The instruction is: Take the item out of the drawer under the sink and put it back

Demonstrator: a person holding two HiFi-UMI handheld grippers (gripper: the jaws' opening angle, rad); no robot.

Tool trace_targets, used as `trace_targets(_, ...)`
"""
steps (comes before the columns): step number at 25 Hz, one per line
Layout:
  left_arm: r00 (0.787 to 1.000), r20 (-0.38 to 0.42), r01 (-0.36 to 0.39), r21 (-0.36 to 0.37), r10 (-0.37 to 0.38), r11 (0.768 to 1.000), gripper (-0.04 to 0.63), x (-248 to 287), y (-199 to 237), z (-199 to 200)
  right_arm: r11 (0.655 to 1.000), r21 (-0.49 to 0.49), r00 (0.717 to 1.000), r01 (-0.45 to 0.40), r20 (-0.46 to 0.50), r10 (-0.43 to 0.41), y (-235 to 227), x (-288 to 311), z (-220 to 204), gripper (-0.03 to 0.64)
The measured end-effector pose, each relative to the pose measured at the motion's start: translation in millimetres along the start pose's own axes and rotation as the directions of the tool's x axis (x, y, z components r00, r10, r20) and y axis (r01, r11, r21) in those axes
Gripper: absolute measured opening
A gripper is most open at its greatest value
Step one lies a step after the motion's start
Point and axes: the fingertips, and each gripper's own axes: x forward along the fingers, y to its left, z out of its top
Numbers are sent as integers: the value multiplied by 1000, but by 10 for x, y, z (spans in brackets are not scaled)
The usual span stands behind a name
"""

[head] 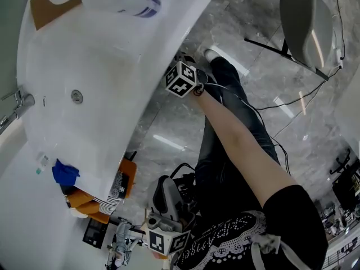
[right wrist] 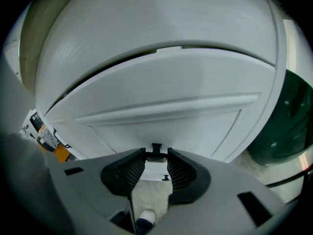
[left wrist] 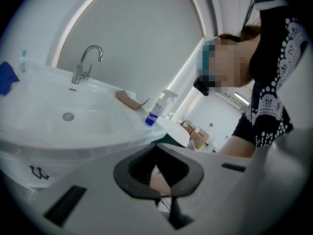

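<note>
Head view only: both grippers in one frame; right gripper (head: pixel 181 79) at centre, at the end of an outstretched arm (head: pixel 242 145), nosed in under the rim of the white sink (head: pixel 112 49); left gripper (head: pixel 163 235) low at the bottom edge, close to the torso; blue cloth (head: pixel 64 173) at lower left beside the basin.

Right gripper view only: white drawer front (right wrist: pixel 161 106) across the frame under the basin's curved underside; jaws spread wide, small dark knob (right wrist: pixel 156 148) right between the tips, contact not readable; nothing carried; floor and a shoe toe (right wrist: pixel 145 217) below.

Left gripper view only: jaws closed tip to tip, empty; sink top seen side-on, faucet (left wrist: pixel 87 62) at upper left, spray bottle (left wrist: pixel 157 109) upright mid-frame, cardboard scrap (left wrist: pixel 128 98) just left of it.

Item from the drawer in no view; only the drawer's front on show.
</note>
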Motion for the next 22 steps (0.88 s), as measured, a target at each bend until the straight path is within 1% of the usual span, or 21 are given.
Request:
trace_targets(4, 1000, 4, -1, 2, 1, 1000, 5, 43, -2, 30, 1000, -14, 1000, -4, 5, 4, 1, -6, 3, 143)
trace_targets(14, 1000, 7, 2, -2, -2, 1000, 5, 54, 8, 48, 1000, -4, 1000, 6, -6, -6, -7, -40, -36, 143)
trace_targets(22, 999, 23, 26, -1, -26, 1000, 5, 43, -48, 62, 1000, -13, 1000, 1, -23, -1, 16, -275, -330, 143)
